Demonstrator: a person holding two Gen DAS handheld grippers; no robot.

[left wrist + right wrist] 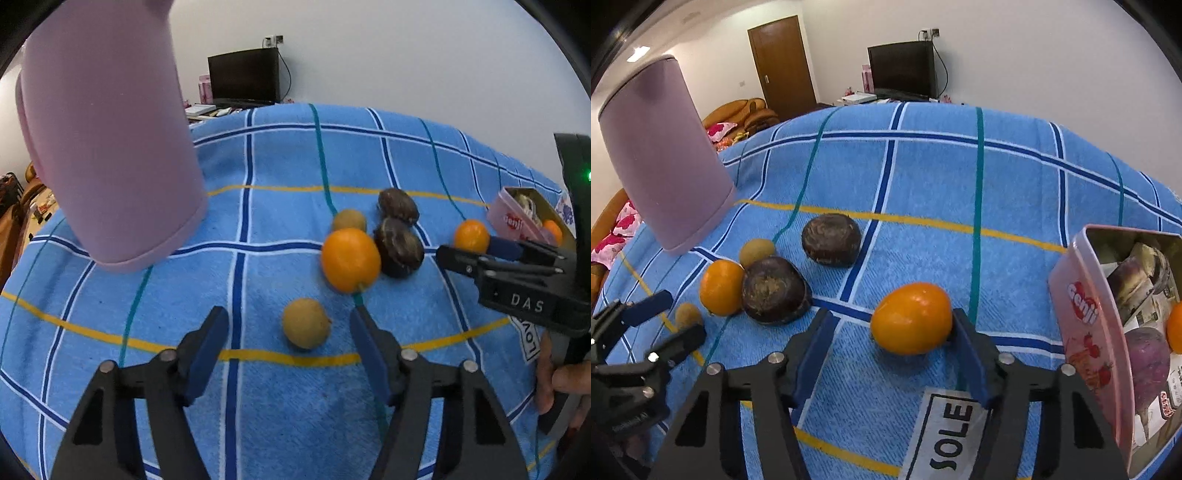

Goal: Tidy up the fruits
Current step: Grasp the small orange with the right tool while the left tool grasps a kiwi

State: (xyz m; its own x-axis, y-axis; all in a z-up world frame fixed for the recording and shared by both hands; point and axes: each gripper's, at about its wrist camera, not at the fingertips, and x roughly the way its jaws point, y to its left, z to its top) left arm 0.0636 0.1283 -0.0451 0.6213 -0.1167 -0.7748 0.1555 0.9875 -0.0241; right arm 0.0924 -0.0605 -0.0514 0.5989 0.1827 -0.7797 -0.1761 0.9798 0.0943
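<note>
My left gripper [288, 323] is open and low over the blue checked cloth [280, 162]. A small tan fruit [306, 323] lies between its fingers, clear of both pads. My right gripper [892, 323] is open around an orange fruit [911, 317]. The right pad is at the fruit's side and the left pad stands apart from it. Beyond lie another orange [350, 258], two dark brown fruits [398, 205] [399, 246] and a second tan fruit [349, 220]. A pink tin [1086, 325] at the right holds several fruits.
A tall pink container [110, 147] stands upside down on the cloth at the left. A hand [554, 380] holds the right gripper's handle. Off the table are a dark monitor [901, 68], a wooden door [783, 62] and a sofa [738, 114].
</note>
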